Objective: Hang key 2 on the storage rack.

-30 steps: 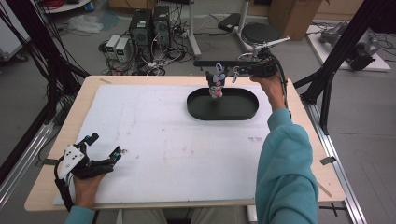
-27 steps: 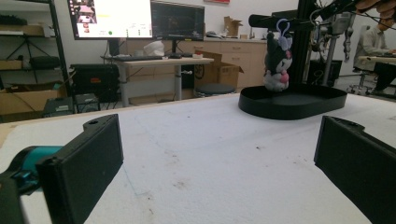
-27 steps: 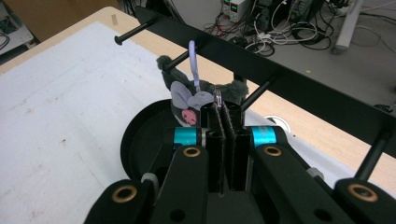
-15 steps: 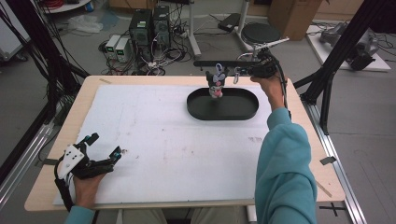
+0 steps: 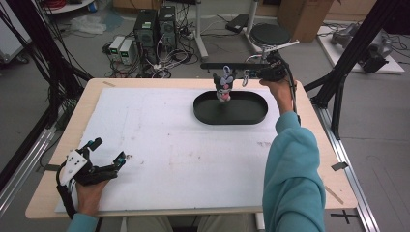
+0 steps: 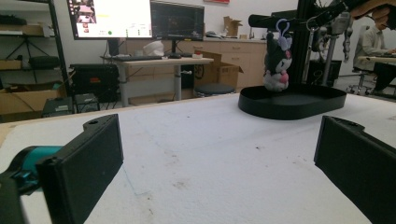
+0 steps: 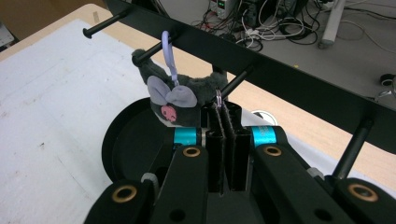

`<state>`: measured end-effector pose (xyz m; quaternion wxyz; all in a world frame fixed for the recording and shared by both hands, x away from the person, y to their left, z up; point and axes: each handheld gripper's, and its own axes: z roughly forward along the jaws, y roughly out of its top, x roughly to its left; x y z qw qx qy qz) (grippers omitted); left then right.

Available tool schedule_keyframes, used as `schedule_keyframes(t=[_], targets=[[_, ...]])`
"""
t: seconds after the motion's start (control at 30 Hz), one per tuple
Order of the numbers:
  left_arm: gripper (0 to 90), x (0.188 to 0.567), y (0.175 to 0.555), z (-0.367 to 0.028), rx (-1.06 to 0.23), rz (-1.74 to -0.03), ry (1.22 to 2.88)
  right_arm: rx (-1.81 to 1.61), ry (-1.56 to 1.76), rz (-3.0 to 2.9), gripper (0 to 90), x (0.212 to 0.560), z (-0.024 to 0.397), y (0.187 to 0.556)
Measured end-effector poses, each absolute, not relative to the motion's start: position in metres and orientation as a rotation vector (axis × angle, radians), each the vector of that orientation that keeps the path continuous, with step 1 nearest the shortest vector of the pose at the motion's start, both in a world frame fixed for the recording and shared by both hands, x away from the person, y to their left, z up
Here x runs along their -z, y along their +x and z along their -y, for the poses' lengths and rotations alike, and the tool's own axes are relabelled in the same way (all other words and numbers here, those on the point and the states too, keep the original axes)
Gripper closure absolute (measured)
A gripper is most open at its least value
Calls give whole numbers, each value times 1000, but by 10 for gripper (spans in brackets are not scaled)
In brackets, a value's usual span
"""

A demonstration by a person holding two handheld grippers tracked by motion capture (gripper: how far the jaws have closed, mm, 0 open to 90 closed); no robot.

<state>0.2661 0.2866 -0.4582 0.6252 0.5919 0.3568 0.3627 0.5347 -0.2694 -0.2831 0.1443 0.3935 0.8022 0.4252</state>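
A grey plush keychain hangs by its purple loop from a peg of a black rack bar. It dangles over a black oval tray. My right gripper is held level at the rack, to the right of the plush, shut on a thin metal ring next to another peg. My left gripper rests low over the near-left corner of the white mat, open, with nothing between its jaws.
The white mat covers most of the wooden table. The person's teal sleeve reaches across the right side. Computers and cables and a stool stand on the floor behind the table. Black frame legs flank it.
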Motion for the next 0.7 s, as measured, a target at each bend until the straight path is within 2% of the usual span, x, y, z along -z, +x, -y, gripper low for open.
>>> schedule_keyframes(t=[0.7], targets=[[17, 458, 266, -287, -831, -820, 1356, -1230, 1117, -2290, 886, 287, 269, 540]])
